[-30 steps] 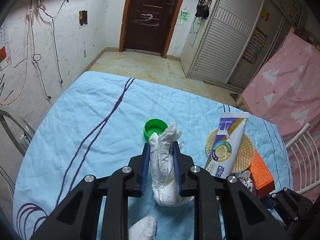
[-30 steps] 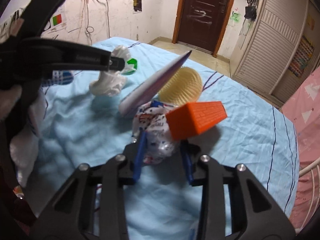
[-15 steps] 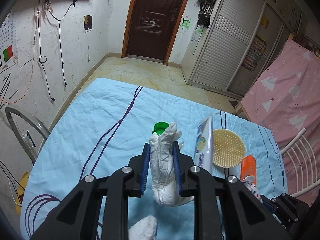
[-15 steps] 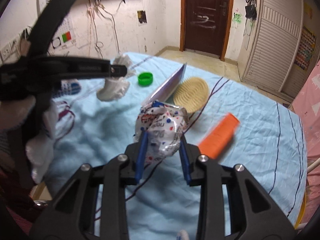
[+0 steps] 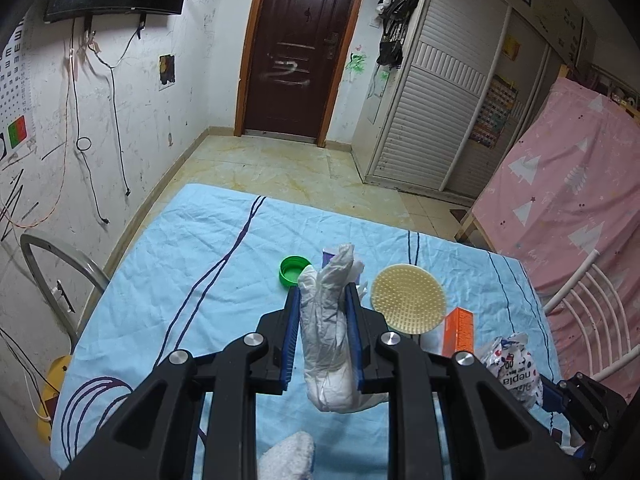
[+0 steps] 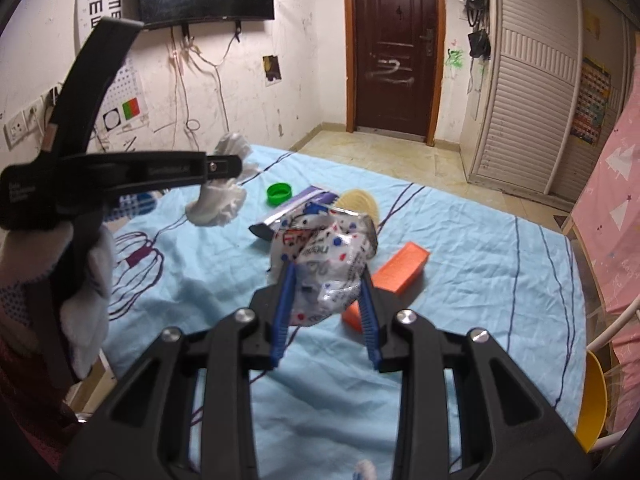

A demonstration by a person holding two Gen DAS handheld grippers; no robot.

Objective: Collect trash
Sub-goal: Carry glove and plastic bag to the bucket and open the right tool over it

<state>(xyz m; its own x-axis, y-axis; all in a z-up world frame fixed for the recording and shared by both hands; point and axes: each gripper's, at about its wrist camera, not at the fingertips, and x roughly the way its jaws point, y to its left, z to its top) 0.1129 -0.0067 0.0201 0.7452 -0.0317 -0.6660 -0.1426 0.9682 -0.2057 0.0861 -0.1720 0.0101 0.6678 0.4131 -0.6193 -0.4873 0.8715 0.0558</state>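
Observation:
My left gripper is shut on a crumpled white tissue wad, held in the air above the blue bed sheet. The right wrist view shows that same tissue wad hanging from the left gripper at the left. My right gripper is shut on a crumpled spotted wrapper, also lifted off the sheet. In the left wrist view the wrapper shows at the lower right.
On the sheet lie a green bottle cap, a round yellow bristle pad, an orange box and a purple-white tube. A pink bed cover and white metal rail stand on the right; a metal frame on the left.
Both grippers have risen off the bed with their loads. The tube and orange box, earlier propped against the wrapper, have fallen flat on the sheet. More of the room shows.

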